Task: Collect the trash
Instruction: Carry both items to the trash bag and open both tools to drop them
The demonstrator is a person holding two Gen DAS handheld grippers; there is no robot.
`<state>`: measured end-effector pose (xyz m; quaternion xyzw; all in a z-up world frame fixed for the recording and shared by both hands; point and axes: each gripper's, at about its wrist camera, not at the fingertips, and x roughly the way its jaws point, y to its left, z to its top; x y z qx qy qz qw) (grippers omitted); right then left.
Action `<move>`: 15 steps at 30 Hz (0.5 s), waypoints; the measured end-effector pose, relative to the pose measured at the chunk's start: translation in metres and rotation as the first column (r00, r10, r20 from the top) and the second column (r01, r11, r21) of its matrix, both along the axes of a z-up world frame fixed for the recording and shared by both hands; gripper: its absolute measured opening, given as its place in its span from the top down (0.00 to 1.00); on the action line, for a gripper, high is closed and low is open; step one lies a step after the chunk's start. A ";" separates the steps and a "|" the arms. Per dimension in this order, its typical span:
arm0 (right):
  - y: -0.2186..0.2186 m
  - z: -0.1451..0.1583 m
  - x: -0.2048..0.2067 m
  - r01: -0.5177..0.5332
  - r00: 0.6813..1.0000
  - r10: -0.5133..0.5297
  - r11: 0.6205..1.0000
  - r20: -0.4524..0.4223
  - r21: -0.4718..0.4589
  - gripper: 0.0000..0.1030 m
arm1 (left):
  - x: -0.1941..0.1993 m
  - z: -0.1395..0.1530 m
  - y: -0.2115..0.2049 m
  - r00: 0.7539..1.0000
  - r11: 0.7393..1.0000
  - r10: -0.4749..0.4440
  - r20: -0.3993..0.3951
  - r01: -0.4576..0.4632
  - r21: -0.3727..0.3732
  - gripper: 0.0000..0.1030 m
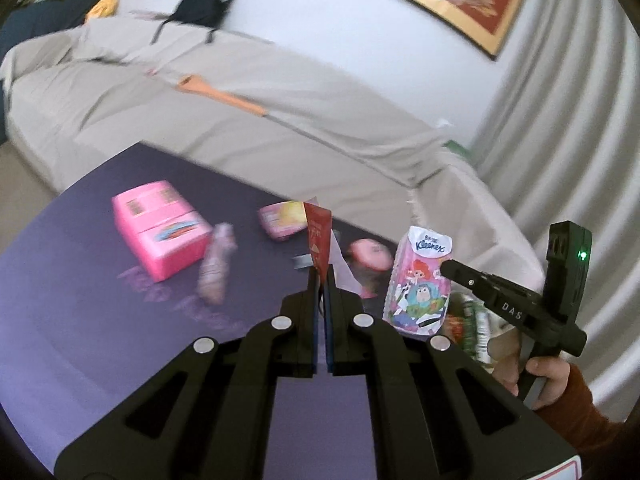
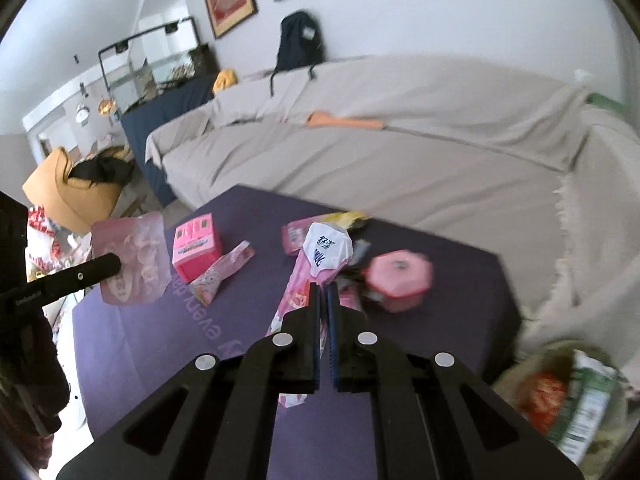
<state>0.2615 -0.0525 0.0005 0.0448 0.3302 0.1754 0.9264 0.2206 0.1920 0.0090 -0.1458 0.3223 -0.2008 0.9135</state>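
My left gripper [image 1: 321, 276] is shut on a red-and-pink wrapper [image 1: 318, 236], held above the purple table [image 1: 80, 280]. In the right wrist view the same wrapper [image 2: 132, 256] hangs from the left gripper's fingers [image 2: 100, 268] at the left. My right gripper [image 2: 325, 294] is shut on a pink Kleenex tissue packet [image 2: 320, 264], also seen upright in the left wrist view [image 1: 418, 280] held by the right gripper [image 1: 450, 268]. A bin with trash [image 2: 568, 392] sits at the lower right, beside the table.
On the table lie a pink box [image 1: 160, 228], a crumpled pink wrapper [image 1: 216, 268], a pink pouch [image 1: 280, 220] and a round pink container [image 2: 398, 276]. A beige-covered sofa [image 1: 240, 120] stands behind the table, with a black backpack [image 2: 300, 44] on it.
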 end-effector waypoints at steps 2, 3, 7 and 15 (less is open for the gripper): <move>-0.023 0.012 -0.017 0.028 0.999 -0.029 1.000 0.040 0.007 0.94 | -0.004 0.011 -0.023 0.999 0.999 -0.037 0.023 0.037 0.003 0.98; -0.034 0.018 -0.025 0.043 0.997 -0.043 0.999 0.060 0.007 0.94 | -0.006 0.016 -0.035 0.998 0.999 -0.054 0.032 0.054 0.007 0.98; -0.070 0.034 -0.051 0.095 0.989 -0.095 0.995 0.117 0.005 0.94 | -0.009 0.032 -0.085 0.989 0.991 -0.134 0.056 0.133 0.017 0.98; -0.155 0.041 -0.095 0.256 0.954 -0.253 0.967 0.160 0.005 0.94 | -0.006 0.033 -0.172 0.956 0.956 -0.293 0.027 0.293 0.029 0.98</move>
